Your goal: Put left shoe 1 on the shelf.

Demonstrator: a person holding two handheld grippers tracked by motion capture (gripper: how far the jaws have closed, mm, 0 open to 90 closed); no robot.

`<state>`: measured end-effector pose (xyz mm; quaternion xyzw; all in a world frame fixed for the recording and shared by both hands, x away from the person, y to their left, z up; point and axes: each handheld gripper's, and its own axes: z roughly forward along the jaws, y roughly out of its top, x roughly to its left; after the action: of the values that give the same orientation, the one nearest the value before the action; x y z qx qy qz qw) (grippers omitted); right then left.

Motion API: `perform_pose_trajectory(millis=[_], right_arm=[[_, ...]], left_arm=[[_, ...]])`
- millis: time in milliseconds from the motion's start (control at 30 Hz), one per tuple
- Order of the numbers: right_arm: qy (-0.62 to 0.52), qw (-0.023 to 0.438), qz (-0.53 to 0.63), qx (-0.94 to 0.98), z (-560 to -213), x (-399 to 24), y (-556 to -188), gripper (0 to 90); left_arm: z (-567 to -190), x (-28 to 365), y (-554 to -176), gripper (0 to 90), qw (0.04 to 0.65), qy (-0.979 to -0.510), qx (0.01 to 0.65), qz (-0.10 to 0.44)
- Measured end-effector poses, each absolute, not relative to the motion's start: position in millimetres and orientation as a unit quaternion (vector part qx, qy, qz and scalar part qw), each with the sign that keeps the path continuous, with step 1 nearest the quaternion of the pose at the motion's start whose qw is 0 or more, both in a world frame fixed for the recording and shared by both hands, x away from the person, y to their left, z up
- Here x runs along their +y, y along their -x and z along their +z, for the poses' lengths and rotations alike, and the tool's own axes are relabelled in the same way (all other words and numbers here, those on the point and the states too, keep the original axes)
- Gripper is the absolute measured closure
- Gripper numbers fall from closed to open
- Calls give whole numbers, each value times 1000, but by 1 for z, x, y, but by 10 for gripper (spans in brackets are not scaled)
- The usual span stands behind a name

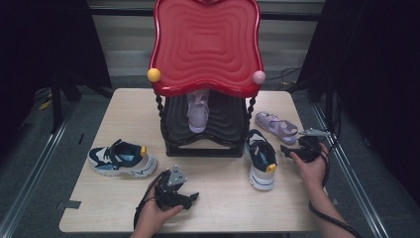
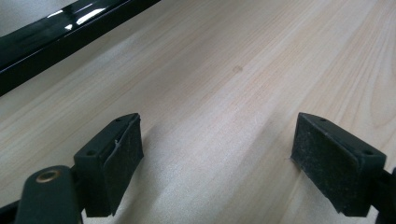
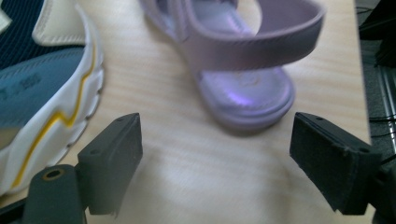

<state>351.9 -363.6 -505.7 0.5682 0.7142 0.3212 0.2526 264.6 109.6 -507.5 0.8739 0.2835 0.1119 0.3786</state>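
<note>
Right gripper (image 3: 215, 140), jaws apart, nears the purple sandal (image 3: 238, 70) at the table's (image 1: 124, 208) right edge; a glancing approach could nudge it against the sneaker (image 3: 42, 93) or overboard.

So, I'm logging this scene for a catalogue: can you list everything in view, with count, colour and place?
Two-tier plastic shoe rack: one, glossy red top tray over a black lower shelf, at the table's far middle.
Lilac sandal on the lower shelf: one, pale purple, under the red tray.
Lilac sandal on the table: one, right of the rack.
Navy-and-white sneaker at left: one, yellow trim, left of the rack.
Navy-and-white sneaker at right: one, beside the rack's right corner.
Wooden table: one, light wood.
Left gripper: black, open, over bare wood at the near edge.
Right gripper: black, open, facing the table sandal.
</note>
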Motion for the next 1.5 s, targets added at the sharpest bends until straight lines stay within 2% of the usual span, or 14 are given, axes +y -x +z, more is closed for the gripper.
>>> perform_pose_trajectory(millis=[267, 433, 567, 700, 800, 833, 900, 933, 967, 1133, 1200, 1367, 1467, 1500], right_arm=[[-580, 242, 330, 704, -509, -372, -367, 172], [-580, 245, 325, 706, -510, -372, -375, 232], [-578, 242, 315, 713, -510, -372, -377, 364], [-583, 246, 319, 706, -510, -371, -373, 384], [-586, 254, 320, 700, -508, -369, -367, 439], [-588, 255, 324, 696, -506, -369, -364, 488], [-589, 251, 342, 688, -503, -374, -356, 662], [-586, 245, 347, 690, -503, -376, -355, 673], [-587, 234, 349, 692, -504, -379, -354, 624], [-586, 248, 350, 687, -510, -386, -356, 301], [-582, 237, 344, 697, -513, -385, -360, 257], [-571, 231, 335, 713, -514, -378, -373, 231], [-565, 231, 330, 720, -514, -373, -382, 243], [-562, 234, 328, 722, -514, -371, -383, 285]], left_arm=[[-508, 110, -265, 158, 379, -874, 284, 112], [-508, 110, -265, 159, 379, -874, 284, 112], [-507, 110, -265, 158, 379, -874, 283, 111], [-508, 110, -265, 158, 379, -874, 284, 112], [-508, 110, -265, 157, 379, -874, 284, 112], [-508, 110, -265, 158, 379, -874, 284, 112], [-508, 110, -265, 157, 379, -874, 283, 112], [-508, 110, -265, 157, 379, -874, 283, 112], [-508, 109, -265, 157, 379, -874, 284, 112], [-508, 109, -265, 157, 379, -874, 284, 112], [-508, 110, -265, 157, 379, -874, 284, 112], [-508, 110, -265, 157, 379, -874, 284, 111], [-508, 110, -265, 157, 379, -874, 284, 111], [-508, 110, -265, 156, 379, -874, 283, 111]])
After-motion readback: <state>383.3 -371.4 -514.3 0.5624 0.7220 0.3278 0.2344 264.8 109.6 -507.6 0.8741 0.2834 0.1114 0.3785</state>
